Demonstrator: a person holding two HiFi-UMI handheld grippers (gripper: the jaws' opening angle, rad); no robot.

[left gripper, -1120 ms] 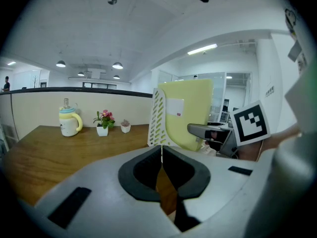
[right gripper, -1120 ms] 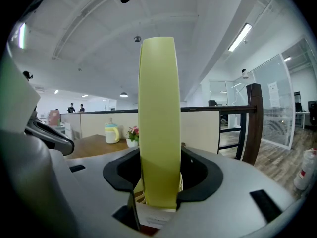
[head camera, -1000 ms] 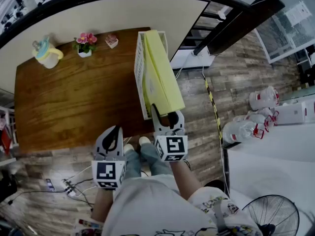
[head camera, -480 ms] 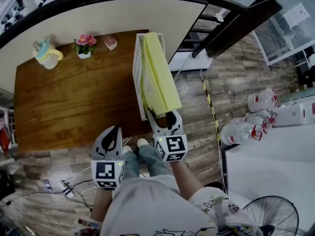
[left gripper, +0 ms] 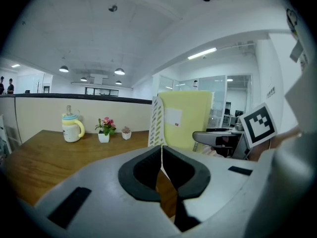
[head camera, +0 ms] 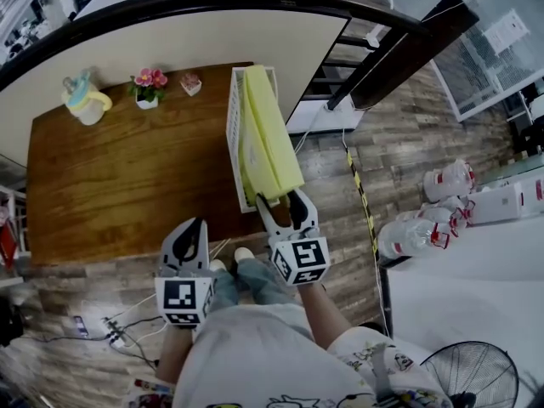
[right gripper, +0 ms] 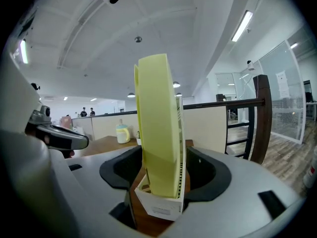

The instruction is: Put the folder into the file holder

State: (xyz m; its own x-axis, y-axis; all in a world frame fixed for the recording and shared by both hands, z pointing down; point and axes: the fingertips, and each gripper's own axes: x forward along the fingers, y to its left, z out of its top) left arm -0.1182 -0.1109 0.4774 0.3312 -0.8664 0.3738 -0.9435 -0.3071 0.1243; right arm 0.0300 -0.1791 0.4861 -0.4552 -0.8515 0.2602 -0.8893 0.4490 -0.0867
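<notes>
The yellow folder (head camera: 270, 134) stands upright in the white slotted file holder (head camera: 235, 134) at the right edge of the wooden table (head camera: 119, 177). My right gripper (head camera: 282, 202) is at the holder's near end, and its jaws have just been opening. In the right gripper view the folder (right gripper: 158, 128) and the holder's front (right gripper: 156, 207) stand between the wide jaws, with the pads clear of them. My left gripper (head camera: 192, 232) hangs shut and empty at the table's front edge, left of the holder (left gripper: 156, 125).
A yellow-and-blue cup (head camera: 85, 96), a small flower pot (head camera: 148, 83) and a tiny plant pot (head camera: 190, 82) stand along the table's far edge. A dark railing runs behind. Water bottles (head camera: 416, 232), a fan (head camera: 472, 376) and cables (head camera: 119, 330) are on the floor.
The right gripper's jaws have spread apart and let go of the folder's near end. The folder stays standing in the holder. The left gripper has kept still.
</notes>
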